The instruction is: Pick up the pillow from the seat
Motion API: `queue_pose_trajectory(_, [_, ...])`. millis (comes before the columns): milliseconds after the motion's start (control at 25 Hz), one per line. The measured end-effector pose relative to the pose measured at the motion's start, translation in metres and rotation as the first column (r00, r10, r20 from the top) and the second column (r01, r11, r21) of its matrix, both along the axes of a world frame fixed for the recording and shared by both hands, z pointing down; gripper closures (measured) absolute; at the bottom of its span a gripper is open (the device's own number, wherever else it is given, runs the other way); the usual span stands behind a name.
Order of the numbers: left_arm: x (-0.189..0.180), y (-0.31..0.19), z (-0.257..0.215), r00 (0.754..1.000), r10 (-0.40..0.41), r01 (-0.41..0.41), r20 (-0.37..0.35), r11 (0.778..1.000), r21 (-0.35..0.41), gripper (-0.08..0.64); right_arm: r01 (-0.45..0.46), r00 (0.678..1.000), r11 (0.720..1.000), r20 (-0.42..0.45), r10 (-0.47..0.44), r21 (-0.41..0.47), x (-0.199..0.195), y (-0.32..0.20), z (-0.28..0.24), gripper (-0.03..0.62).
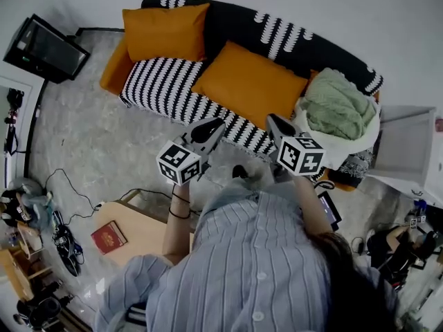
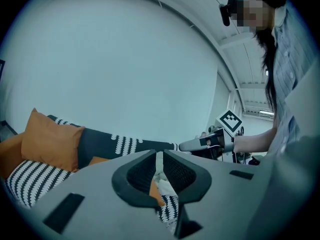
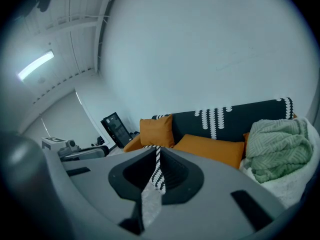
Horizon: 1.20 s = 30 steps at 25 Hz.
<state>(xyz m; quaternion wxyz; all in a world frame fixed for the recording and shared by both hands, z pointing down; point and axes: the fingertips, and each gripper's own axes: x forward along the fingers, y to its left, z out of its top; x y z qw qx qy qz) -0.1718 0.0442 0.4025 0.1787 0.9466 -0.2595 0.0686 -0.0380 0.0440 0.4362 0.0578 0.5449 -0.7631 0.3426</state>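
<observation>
An orange pillow (image 1: 249, 83) lies flat on the middle of the sofa seat (image 1: 163, 87), which is striped black and white; it also shows in the right gripper view as the orange pillow (image 3: 212, 149). A second orange pillow (image 1: 165, 30) leans on the backrest at the left end, the same second pillow (image 2: 50, 141) in the left gripper view. My left gripper (image 1: 214, 125) and right gripper (image 1: 273, 122) hover side by side over the seat's front edge, just short of the flat pillow. Both are shut with nothing between the jaws.
A green knitted blanket (image 1: 339, 106) is heaped on white fabric at the sofa's right end. A dark monitor (image 1: 45, 48) stands at the far left. A low wooden table (image 1: 142, 230) with a red book (image 1: 109, 238) sits near the person, with cables on the floor.
</observation>
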Motion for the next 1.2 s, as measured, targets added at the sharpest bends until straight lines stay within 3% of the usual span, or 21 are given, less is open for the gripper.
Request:
queue_pose_trajectory(560, [0.013,-0.028,0.019,0.999,0.033,-0.033,0.012,0.999,-0.039,0.526,-0.051,0.999,0.997,-0.008,0.050,-0.055,0.022,-0.015,0.020,0.557])
queue_pose_trajectory(840, [0.024,-0.078,0.029,0.998,0.041,-0.039,0.047,0.998,-0.048,0.525,-0.110,0.994,0.991,-0.005,0.110,-0.078,0.057,-0.058,0.038,0.557])
queue_pose_trajectory(1200, [0.048,-0.166,0.056,0.994,0.049,-0.038,0.100,0.993,-0.113,0.526,-0.158,0.987,0.975,0.005,0.161,-0.155,0.106,-0.126,0.074,0.557])
